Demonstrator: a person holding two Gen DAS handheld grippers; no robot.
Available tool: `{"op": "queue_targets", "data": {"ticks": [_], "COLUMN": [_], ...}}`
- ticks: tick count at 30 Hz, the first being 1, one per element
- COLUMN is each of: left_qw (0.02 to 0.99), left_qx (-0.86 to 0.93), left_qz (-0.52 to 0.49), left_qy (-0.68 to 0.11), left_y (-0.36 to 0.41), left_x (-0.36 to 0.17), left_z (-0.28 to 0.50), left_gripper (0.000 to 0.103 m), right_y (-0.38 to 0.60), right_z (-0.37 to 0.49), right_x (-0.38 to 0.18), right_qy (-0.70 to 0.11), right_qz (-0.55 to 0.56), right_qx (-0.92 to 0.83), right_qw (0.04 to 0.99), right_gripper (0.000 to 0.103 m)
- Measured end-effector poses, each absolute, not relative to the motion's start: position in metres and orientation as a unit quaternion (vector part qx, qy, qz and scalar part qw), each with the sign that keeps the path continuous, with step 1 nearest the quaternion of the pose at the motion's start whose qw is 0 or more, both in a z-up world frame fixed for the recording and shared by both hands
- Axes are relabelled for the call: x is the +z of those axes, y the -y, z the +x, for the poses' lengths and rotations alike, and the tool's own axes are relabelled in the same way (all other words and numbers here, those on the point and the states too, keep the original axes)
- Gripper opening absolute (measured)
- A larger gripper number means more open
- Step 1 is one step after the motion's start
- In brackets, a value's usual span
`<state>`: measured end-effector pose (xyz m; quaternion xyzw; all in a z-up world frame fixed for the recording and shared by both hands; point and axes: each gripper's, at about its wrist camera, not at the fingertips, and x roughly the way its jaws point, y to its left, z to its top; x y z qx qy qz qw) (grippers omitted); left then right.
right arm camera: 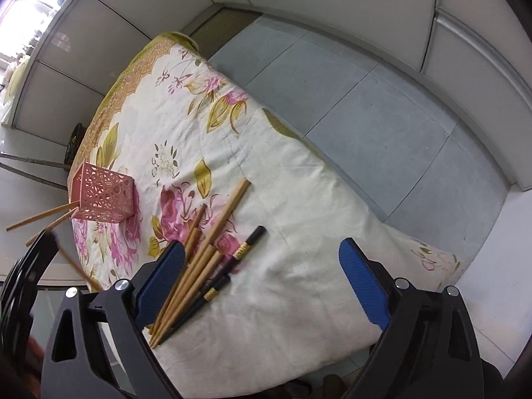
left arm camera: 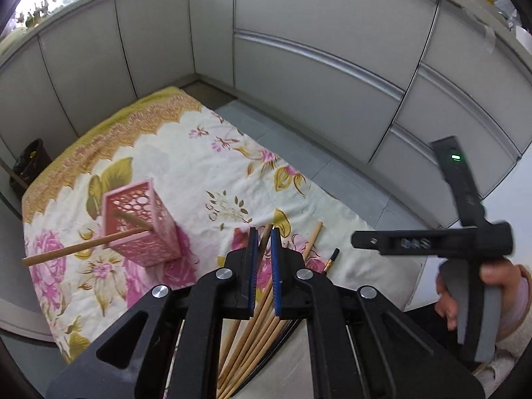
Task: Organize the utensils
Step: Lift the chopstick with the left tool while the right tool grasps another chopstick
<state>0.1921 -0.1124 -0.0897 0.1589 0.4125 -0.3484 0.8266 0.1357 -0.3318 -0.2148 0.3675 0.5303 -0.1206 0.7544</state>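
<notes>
A pink perforated holder point(left arm camera: 143, 222) stands on the floral cloth, with two wooden chopsticks point(left arm camera: 83, 246) sticking out of its open top; it also shows in the right wrist view point(right arm camera: 103, 196). Several wooden chopsticks point(right arm camera: 199, 259) and two black ones point(right arm camera: 246, 246) lie in a loose pile on the cloth. My left gripper point(left arm camera: 262, 242) is shut on one wooden chopstick point(left arm camera: 265, 242), held above the pile point(left arm camera: 259, 329). My right gripper point(right arm camera: 262, 272) is open and empty, hovering over the pile's right side.
The floral cloth point(right arm camera: 299, 199) covers a table that ends at the right and far edges, with grey floor tiles point(right arm camera: 382, 106) beyond. Grey partition panels point(left arm camera: 316, 66) surround the area. A dark bin point(left arm camera: 30, 166) stands at the far left.
</notes>
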Motion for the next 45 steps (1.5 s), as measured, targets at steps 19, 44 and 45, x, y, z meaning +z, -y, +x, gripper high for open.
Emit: {"op": "queue_targets", "data": {"ticks": [19,44,45], "left_qw": [0.888,0.927,0.927], "left_qx": [-0.372,-0.323,-0.323], "left_qz": [0.089,-0.003,-0.006], "left_qy": [-0.256,-0.190,-0.188], "left_y": [0.022,-0.016,-0.015], "left_x": [0.021,0.075,0.077], "left_z": [0.126,0.102,0.102], "left_gripper": [0.003,0.003,0.003], "right_y": [0.317,0.230,0.229], "right_z": [0.239,0.134,0.127], "right_x": [-0.268,-0.061,-0.051], "right_qy": [-0.630,-0.405,-0.398], "right_qz": [0.423,0.234,0.227], "right_qx": [-0.209,-0.051,-0.048], "right_qw": [0.617,0.882,0.888], "right_gripper": [0.020,0.008,0.008]}}
